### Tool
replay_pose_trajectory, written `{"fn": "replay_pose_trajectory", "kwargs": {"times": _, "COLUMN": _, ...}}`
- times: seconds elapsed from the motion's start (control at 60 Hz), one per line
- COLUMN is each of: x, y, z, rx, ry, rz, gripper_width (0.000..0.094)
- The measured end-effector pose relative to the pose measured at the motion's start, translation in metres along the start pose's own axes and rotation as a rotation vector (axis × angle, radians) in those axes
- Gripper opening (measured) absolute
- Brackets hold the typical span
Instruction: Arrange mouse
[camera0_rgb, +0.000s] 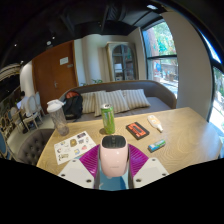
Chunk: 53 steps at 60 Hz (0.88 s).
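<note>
Between claw (113, 163) pads, seemingly gripped: mouse (113, 148)

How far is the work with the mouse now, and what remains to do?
Done: the mouse is picked up; the gripper has both fingers pressing on its sides, above the wooden table. In hand: carrying it. Left: setting it down, perhaps on the bare wood before the green can and the red box.

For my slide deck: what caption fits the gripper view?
Handheld tool shut on a white mouse above a wooden table, green can just beyond.
</note>
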<state>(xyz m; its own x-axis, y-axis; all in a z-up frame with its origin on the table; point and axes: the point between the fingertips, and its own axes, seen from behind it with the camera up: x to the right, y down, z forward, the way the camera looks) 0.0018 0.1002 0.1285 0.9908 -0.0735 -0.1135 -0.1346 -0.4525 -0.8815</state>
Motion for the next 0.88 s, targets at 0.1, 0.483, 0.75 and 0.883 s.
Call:
{"fn": "replay_pose_trajectory", "kwargs": {"times": 0.1, "x": -0.052, "y": 0.063, "z": 0.013, "rx": -0.083, "ry": -0.02, "rz": -0.015, "gripper_width": 0.0378}}
{"fn": "replay_pose_trajectory", "kwargs": {"times": 0.483, "x": -0.07, "y": 0.149, "z": 0.038, "rx": -0.259, "ry": 0.015, "rz": -0.108, "gripper_width": 0.0534}}
{"fn": "replay_pose_trajectory", "kwargs": {"times": 0.75, "x": -0.056, "y": 0.134, "z": -0.04, "rx": -0.327, "ry": 0.014, "rz": -0.113, "gripper_width": 0.0845}}
{"fn": "replay_pose_trajectory", "kwargs": {"times": 0.883, "x": -0.041, "y": 0.145, "z": -0.101, "rx": -0.373, "ry": 0.045, "rz": -0.097, "gripper_width": 0.0849}}
